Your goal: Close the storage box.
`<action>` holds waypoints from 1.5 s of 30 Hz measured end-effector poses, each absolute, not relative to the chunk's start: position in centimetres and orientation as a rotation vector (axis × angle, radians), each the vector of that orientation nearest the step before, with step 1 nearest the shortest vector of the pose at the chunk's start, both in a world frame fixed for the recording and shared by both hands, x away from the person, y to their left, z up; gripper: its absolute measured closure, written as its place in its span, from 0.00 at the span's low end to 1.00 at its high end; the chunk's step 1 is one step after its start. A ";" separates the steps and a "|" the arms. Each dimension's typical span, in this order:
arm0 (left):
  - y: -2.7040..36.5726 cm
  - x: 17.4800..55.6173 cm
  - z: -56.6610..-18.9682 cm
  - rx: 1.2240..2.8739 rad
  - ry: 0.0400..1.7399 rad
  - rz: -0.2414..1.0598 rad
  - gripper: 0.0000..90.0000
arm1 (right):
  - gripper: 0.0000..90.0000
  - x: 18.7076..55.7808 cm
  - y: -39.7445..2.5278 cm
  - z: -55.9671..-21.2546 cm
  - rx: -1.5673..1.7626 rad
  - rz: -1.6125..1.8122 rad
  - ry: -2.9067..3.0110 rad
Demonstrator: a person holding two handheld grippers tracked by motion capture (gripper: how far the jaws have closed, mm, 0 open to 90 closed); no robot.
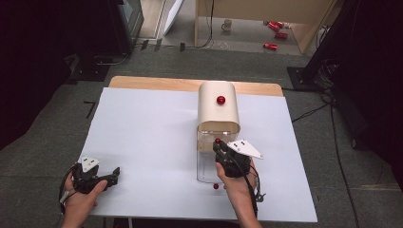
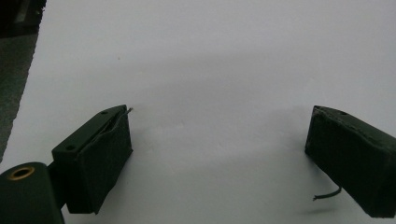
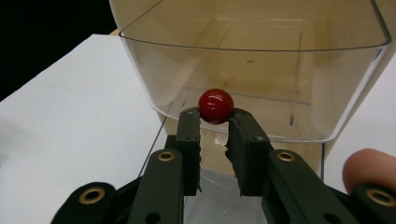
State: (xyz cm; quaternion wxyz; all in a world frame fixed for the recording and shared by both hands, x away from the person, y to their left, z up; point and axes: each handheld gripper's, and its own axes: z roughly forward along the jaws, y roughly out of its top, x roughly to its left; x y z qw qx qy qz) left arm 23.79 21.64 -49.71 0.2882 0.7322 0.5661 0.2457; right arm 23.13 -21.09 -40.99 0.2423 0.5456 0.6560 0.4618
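The right gripper (image 3: 215,116) is closed on a red knob (image 3: 215,106), pinched between its fingertips, at the front of a clear plastic drawer (image 3: 327,93) that belongs to a small beige cabinet (image 1: 218,107) standing toward the far edge of the bench (image 1: 147,142), right of its middle. In the high view the drawer appears drawn well out of the cabinet toward the near edge, so I judge the pull is largely done; what remains is finishing the pull or letting go of the knob, and then whatever the open drawer is meant for.

The left gripper (image 2: 219,149) rests idle near the near left corner of the bench, jaws wide apart with nothing between them, only white bench surface.

A second red knob (image 1: 221,100) sits on the curved beige top of the cabinet, and a small red ball (image 1: 215,186) lies on the bench just by the near end of the drawer.

Hard to settle: whether the drawer holds anything, since its clear walls show only reflections; how much of it is still inside the cabinet; and whether the loose ball touches the drawer. The right hand (image 1: 237,183) hides the drawer's near right side.
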 end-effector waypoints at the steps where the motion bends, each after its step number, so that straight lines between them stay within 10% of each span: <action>1: 21.6 23.8 -49.7 1.955 1.511 0.656 0.08 | 0.84 23.3 -21.2 -40.9 1.490 1.265 1.795; 11: 21.6 23.8 -49.7 1.955 1.511 0.657 0.08 | 0.64 22.8 -21.2 -41.0 1.462 1.283 1.841; 16: 21.6 23.8 -49.7 1.955 1.511 0.657 0.08 | 0.15 21.7 -20.7 -42.0 1.456 1.192 1.909; 45: 21.6 23.8 -49.7 1.955 1.511 0.657 0.08 | 0.00 15.9 -24.3 -46.1 1.573 1.080 1.905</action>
